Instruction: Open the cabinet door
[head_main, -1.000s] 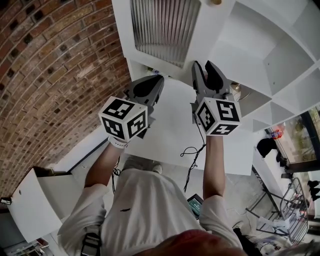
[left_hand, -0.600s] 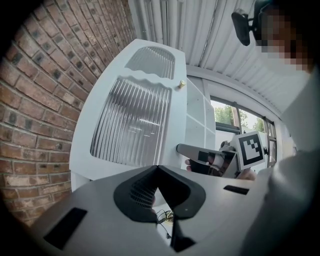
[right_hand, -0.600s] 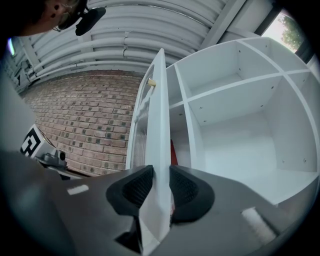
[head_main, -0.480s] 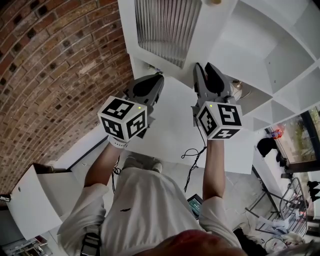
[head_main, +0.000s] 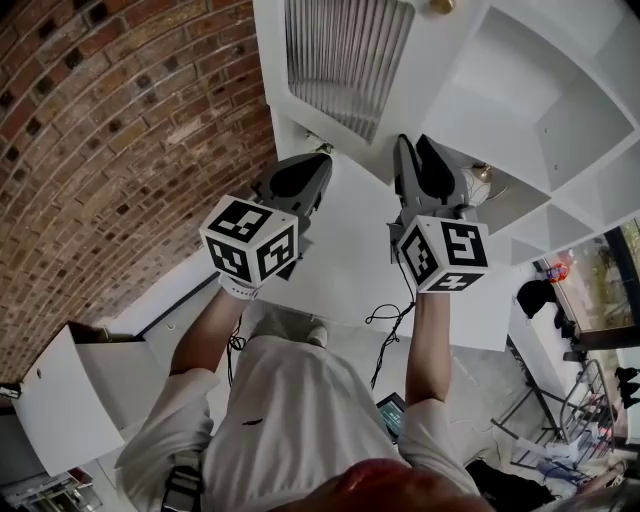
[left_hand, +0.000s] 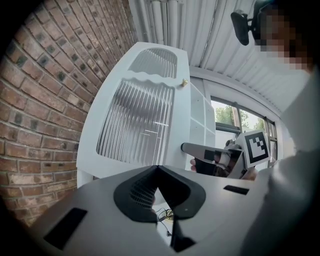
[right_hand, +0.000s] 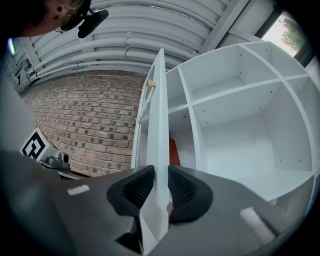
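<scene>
Up top in head view, the cabinet door (head_main: 340, 55) is cut off by the frame edge. Only part of its ribbed glass and white frame show, and its brass knob (head_main: 441, 5) is half out of shot. It stands swung out from a white shelf unit (head_main: 540, 90), w/ a brick wall (head_main: 110, 130) to its left. Two hand-held grippers show, one marker cube each. The left hand-held gripper (head_main: 318, 160) is near the door's lower edge and the right hand-held gripper (head_main: 413, 148) is at its free edge. Contact is hard to judge from here. One white tabletop (head_main: 340, 260) lies under both, w/ one dark cable (head_main: 385, 300) on it.

Left gripper view: the door is face-on — two ribbed panes, small upper and tall lower, a wavy rail btwn them, one knob at the right edge. The left hand-held gripper (left_hand: 157, 167) has its tips together, nothing btwn them, apart from the door.

Right gripper view: the door is edge-on, a thin white slab. The right hand-held gripper (right_hand: 160, 175) has just been closing — its pads sit against both faces of that edge, gripping it. A red patch (right_hand: 174, 152) shows behind the door, unclear what. The shelf compartments run off frame, so no count.
</scene>
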